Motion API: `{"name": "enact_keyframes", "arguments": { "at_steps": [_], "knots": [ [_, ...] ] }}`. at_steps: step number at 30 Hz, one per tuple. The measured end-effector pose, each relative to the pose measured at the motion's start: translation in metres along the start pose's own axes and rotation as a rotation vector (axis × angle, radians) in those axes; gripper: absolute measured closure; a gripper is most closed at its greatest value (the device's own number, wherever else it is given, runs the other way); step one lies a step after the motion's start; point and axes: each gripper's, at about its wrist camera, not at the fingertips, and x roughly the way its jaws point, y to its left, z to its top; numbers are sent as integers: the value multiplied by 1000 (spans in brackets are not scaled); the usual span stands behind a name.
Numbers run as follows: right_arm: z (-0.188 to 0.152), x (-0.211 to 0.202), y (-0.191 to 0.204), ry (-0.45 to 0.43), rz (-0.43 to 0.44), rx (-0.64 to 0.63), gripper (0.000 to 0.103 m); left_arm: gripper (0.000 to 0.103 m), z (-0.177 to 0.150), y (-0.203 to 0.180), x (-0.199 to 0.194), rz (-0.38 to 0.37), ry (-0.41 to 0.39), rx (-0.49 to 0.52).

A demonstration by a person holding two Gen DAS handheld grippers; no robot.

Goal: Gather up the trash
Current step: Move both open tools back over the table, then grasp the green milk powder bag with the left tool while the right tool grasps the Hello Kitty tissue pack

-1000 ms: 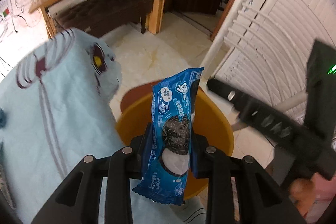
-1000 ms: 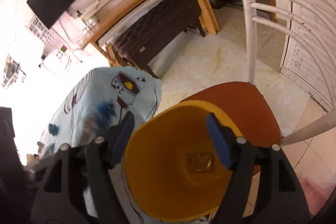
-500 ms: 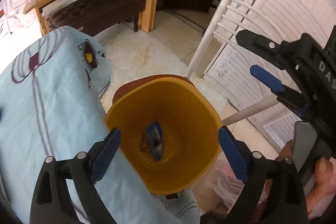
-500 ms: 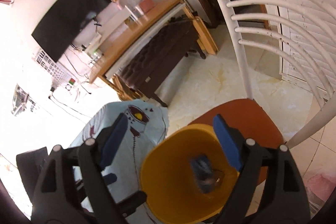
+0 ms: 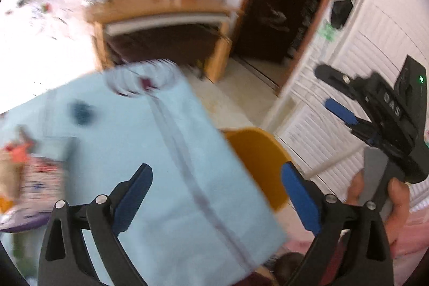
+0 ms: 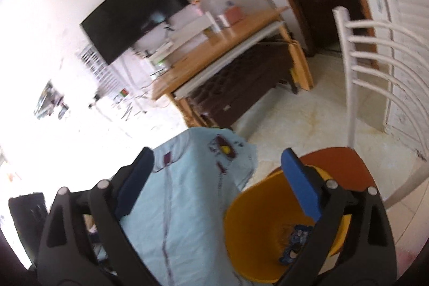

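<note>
The orange bin [image 6: 257,227] stands on a brown chair seat beside the table; a blue cookie wrapper [image 6: 295,237] lies inside it. In the left wrist view only the bin's rim [image 5: 257,160] shows past the table edge. My left gripper [image 5: 217,200] is open and empty above the light-blue tablecloth [image 5: 150,152]. My right gripper [image 6: 217,189] is open and empty, above the table's edge and the bin; it also shows in the left wrist view [image 5: 356,109], held high at the right. Blurred wrappers [image 5: 29,184] lie at the table's left.
A white slatted chair back [image 6: 375,66] rises behind the bin. A wooden desk [image 6: 225,44] with a dark bench under it stands across the tiled floor. A dark doorway [image 5: 284,4] and white shutters [image 5: 362,50] are at the right.
The left gripper opened and dropped the blue wrapper into the bin, then swung left and up over the table. The right gripper lifted away from the bin.
</note>
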Motion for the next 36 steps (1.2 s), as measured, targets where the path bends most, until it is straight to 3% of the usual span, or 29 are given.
{"name": "enact_keyframes", "arguments": {
  "at_steps": [5, 8, 14, 18, 27, 33, 36],
  "knots": [
    [-15, 9, 47, 30, 82, -90, 6, 8, -8, 60, -48, 170, -101, -47],
    [-28, 17, 73, 61, 122, -150, 6, 7, -14, 109, -75, 247, -127, -140],
    [-56, 35, 113, 119, 122, -266, 6, 7, -21, 183, -113, 335, -172, -284],
    [-75, 50, 136, 177, 134, -309, 6, 7, -28, 214, -125, 356, -185, -315],
    [-110, 84, 195, 296, 152, -408, 6, 7, -53, 249, -113, 322, -113, -314],
    [-133, 106, 230, 398, 190, -446, 6, 7, -75, 249, -108, 185, -2, -195],
    [-143, 117, 236, 457, 203, -431, 6, 7, -89, 241, -106, 156, 42, -112]
  ]
}}
